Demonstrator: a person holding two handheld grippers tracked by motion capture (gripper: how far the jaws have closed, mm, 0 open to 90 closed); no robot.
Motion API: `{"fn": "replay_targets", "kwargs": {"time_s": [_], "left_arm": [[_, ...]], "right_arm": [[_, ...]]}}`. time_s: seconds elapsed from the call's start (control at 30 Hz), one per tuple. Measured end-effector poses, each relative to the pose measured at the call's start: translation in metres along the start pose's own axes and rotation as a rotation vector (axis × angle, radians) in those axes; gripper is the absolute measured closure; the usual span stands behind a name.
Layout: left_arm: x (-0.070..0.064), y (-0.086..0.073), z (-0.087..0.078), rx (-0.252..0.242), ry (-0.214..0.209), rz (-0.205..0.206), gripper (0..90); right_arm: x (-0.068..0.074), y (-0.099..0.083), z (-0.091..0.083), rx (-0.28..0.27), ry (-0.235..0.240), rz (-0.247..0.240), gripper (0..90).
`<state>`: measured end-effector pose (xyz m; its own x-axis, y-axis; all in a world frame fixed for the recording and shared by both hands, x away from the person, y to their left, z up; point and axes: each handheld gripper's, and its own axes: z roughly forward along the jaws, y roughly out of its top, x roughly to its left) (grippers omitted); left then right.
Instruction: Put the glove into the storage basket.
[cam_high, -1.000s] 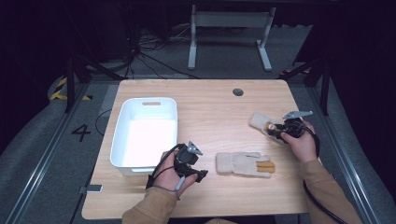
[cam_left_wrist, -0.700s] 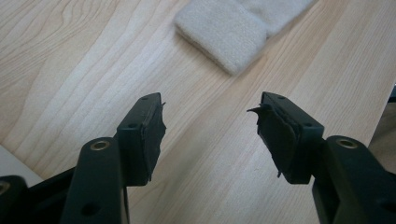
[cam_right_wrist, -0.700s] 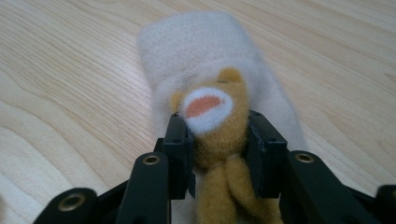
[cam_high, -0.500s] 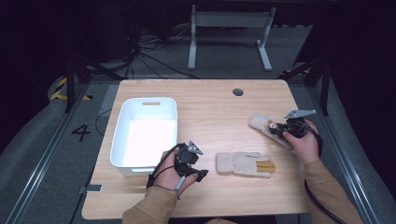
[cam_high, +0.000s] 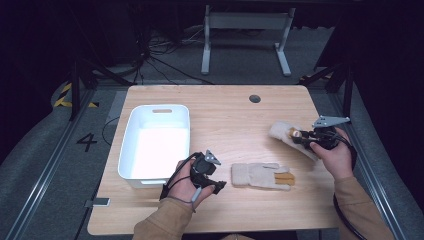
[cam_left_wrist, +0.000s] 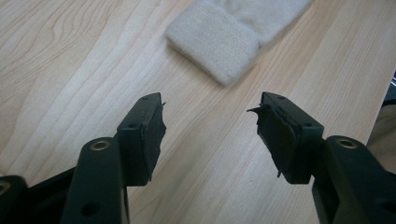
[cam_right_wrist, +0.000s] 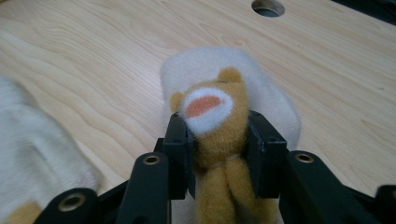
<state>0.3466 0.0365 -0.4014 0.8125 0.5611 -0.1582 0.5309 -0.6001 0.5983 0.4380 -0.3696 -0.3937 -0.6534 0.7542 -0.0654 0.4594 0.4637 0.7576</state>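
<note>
On the right side of the tabletop, the right tool is seen pinching a cream mitten with a bear face. In the right gripper view, the two black jaws are pressed against either side of the brown plush bear head, which bears a white muzzle and an orange mouth; the cream body of the mitten spreads out beyond the head and lies on the wood. The person's right hand is wrapped around the tool, and a grey three-cornered plate stands on top of it.

A second cream mitten lies flat at the near middle of the tabletop, with its brown tip pointing right and its cuff pointing left. It is well apart from the held mitten. A part of it is visible at the left edge of the right gripper view.

The left tool is held low in the person's left hand, just left of the flat mitten. In the left gripper view its jaws are spread wide with bare wood between them, and the knitted cuff of the flat mitten lies just beyond the tips, untouched.

A white plastic bin with a handle slot in its far wall stands on the left of the tabletop, just beside the left hand. A round cable hole is set in the wood near the far edge.
</note>
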Motion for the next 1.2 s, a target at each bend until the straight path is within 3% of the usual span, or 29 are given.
{"fn": "replay_targets", "kwargs": {"time_s": [0.23, 0.6, 0.77, 0.8, 1.2], "left_arm": [[-0.002, 0.004, 0.0, 0.007, -0.012, 0.01, 43.5], [-0.004, 0.01, 0.001, 0.002, -0.019, 0.032, 43.9], [-0.003, 0.012, 0.001, 0.015, -0.025, 0.023, 46.3], [-0.004, 0.012, 0.001, 0.016, -0.025, 0.022, 46.3], [-0.004, 0.013, 0.001, 0.019, -0.024, 0.03, 45.8]], "right_arm": [[0.016, 0.008, -0.015, -0.016, 0.074, -0.058, 65.2], [0.042, 0.013, -0.018, -0.008, 0.173, -0.134, 65.1], [0.052, 0.014, -0.014, -0.016, 0.235, -0.185, 65.0], [0.058, 0.014, -0.01, -0.01, 0.265, -0.204, 65.0], [0.076, 0.016, 0.0, 0.001, 0.361, -0.265, 64.8]]}}
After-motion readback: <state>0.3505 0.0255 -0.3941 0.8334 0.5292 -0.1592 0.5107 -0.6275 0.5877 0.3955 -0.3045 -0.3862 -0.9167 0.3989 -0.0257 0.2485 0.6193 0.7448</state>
